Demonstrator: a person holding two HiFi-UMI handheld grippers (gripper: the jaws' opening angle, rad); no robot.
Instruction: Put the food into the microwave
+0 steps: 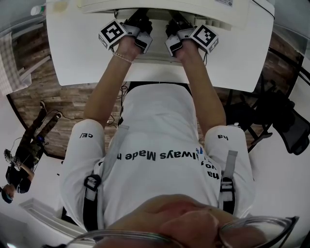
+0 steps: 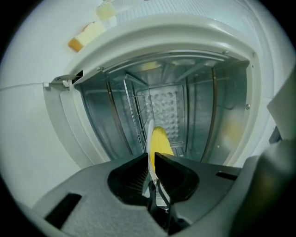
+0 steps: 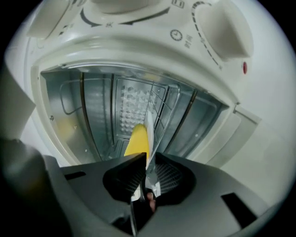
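1. White table on a wooden floor carries the microwave, whose metal cavity faces both gripper views.
2. At the microwave's mouth, the left gripper has its jaws pinched narrow on the rim of a thin white plate.
3. Beside it, also at the mouth, the right gripper clamps a plate rim the same way.
4. Yellow food lies on the plate, pointing towards the microwave's perforated back wall; whether it is past the opening cannot be told.
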